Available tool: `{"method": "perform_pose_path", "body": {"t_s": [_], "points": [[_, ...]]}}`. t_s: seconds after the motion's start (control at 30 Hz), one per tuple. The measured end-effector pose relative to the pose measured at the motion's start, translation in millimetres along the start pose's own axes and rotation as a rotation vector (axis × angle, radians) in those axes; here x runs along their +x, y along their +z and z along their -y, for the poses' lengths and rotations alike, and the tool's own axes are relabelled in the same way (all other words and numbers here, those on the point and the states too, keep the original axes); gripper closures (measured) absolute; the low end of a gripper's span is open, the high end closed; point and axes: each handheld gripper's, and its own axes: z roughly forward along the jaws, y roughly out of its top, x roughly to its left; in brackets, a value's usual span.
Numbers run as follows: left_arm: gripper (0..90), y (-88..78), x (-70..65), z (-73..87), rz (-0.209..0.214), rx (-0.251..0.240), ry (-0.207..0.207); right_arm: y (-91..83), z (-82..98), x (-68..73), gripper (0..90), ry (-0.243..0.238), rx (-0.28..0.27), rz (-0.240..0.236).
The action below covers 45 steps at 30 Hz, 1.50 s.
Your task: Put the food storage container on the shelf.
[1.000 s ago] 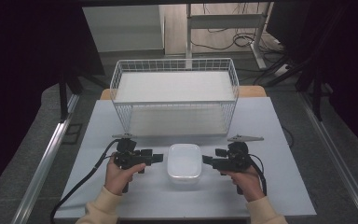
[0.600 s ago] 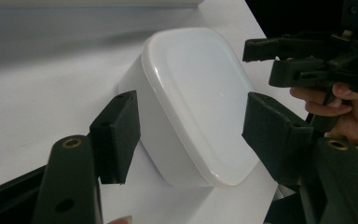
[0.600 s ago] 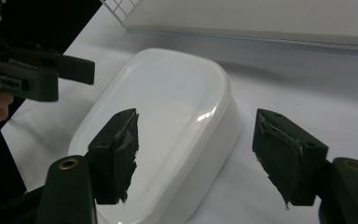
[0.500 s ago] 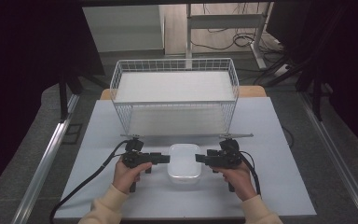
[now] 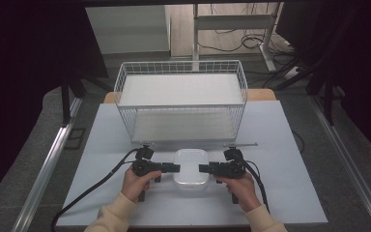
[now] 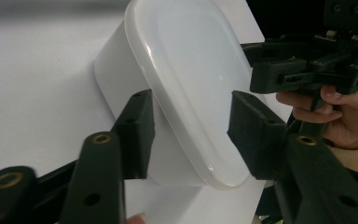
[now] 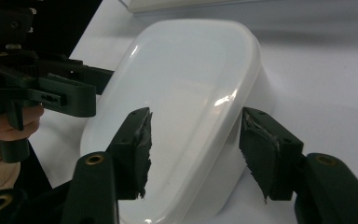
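Fingers point(image 6: 140, 135) of the left gripper point(image 6: 189, 133) straddle one end of the white box point(image 6: 191, 79); they have just been closing, and a gap shows at each pad, so no pinch yet. Right gripper point(image 7: 193, 151) mirrors this at the opposite end of the box point(image 7: 186, 107): its fingers point(image 7: 270, 154) have also just been closing, part-spread, with the box between them and not pressed. Worn, ragged pad edges on the right pair.

Box lies lid-up on the surface point(image 5: 280, 159), just in front of the wire basket point(image 5: 181, 104), between the two grippers in the high view, left gripper point(image 5: 171, 168) at its left end, right gripper point(image 5: 204, 168) at its right end.

Hidden or unclear: near end of the box is cut off by the bottom edge of the right gripper view; lower box wall is behind the left finger in the left gripper view. From the high view, contact between pads and box cannot be judged. Box contents cannot be seen through the lid.

Pose: both grippers held about level, pointing inward at each other. Left hand point(image 5: 137, 183) and right hand point(image 5: 241, 186) grip the handles from below, forearms in beige sleeves entering from the bottom edge. Cable trails from each gripper.
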Motion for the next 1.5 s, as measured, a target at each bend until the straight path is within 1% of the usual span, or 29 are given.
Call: {"method": "perform_pose_path", "body": {"t_s": [0.03, 0.1, 0.17, 0.3, 0.37, 0.47, 0.53, 0.67, 0.73, 0.8, 0.87, 1.1, 1.33, 1.37, 1.5], "points": [[55.3, -0.3, -0.3, 0.3, -0.012, -0.002, 0.001, -0.3, 1.0, 0.3, 48.8, 0.005, -0.002, 0.01], [60.4, -1.0, -1.2, 0.6, -0.027, -0.004, -0.005, -2.0, 2.2, -1.3, 54.2, 0.037, -0.017, 0.005], [62.4, -1.8, -1.3, 0.9, -0.027, 0.001, -0.007, -5.1, 2.8, -3.4, 60.8, 0.055, -0.031, -0.005], [65.1, -4.1, -2.5, 1.7, -0.025, 0.002, 0.003, -8.9, 4.1, -5.4, 65.5, 0.082, -0.036, -0.023], [66.9, -6.0, -4.4, 2.7, -0.027, -0.007, 0.005, -11.8, 5.0, -5.7, 68.0, 0.092, -0.037, -0.035], [70.1, -9.9, -9.7, 4.4, -0.032, -0.029, 0.027, -16.0, 7.1, -4.7, 71.6, 0.099, -0.048, -0.052], [72.2, -13.1, -13.2, 5.5, -0.032, -0.035, 0.042, -18.9, 7.8, -3.0, 73.5, 0.096, -0.05, -0.052], [77.1, -18.7, -17.3, 5.5, -0.03, -0.052, 0.063, -22.7, 8.4, 0.3, 77.2, 0.083, -0.07, -0.049], [79.3, -20.6, -18.1, 5.4, -0.03, -0.058, 0.07, -24.0, 8.0, 1.8, 78.7, 0.068, -0.075, -0.044], [79.7, -20.6, -18.3, 5.8, -0.041, -0.059, 0.078, -24.0, 7.7, 4.8, 78.8, 0.041, -0.083, -0.028], [79.7, -20.7, -18.4, 6.2, -0.045, -0.058, 0.082, -23.8, 7.7, 6.3, 78.8, 0.029, -0.085, -0.022], [80.0, -24.4, -22.5, 7.1, -0.029, -0.074, 0.098, -28.5, 7.2, 9.2, 78.8, 0.004, -0.094, -0.024], [80.1, -39.5, -33.8, 7.8, -0.017, -0.112, 0.133, -38.0, 4.3, 23.5, 79.0, -0.044, -0.132, -0.036], [80.1, -41.9, -35.6, 7.7, -0.019, -0.117, 0.14, -39.0, 4.0, 25.4, 79.0, -0.046, -0.135, -0.038], [80.0, -48.7, -42.2, 6.8, -0.034, -0.133, 0.173, -43.7, 1.3, 35.0, 79.0, -0.095, -0.156, -0.032]]}}
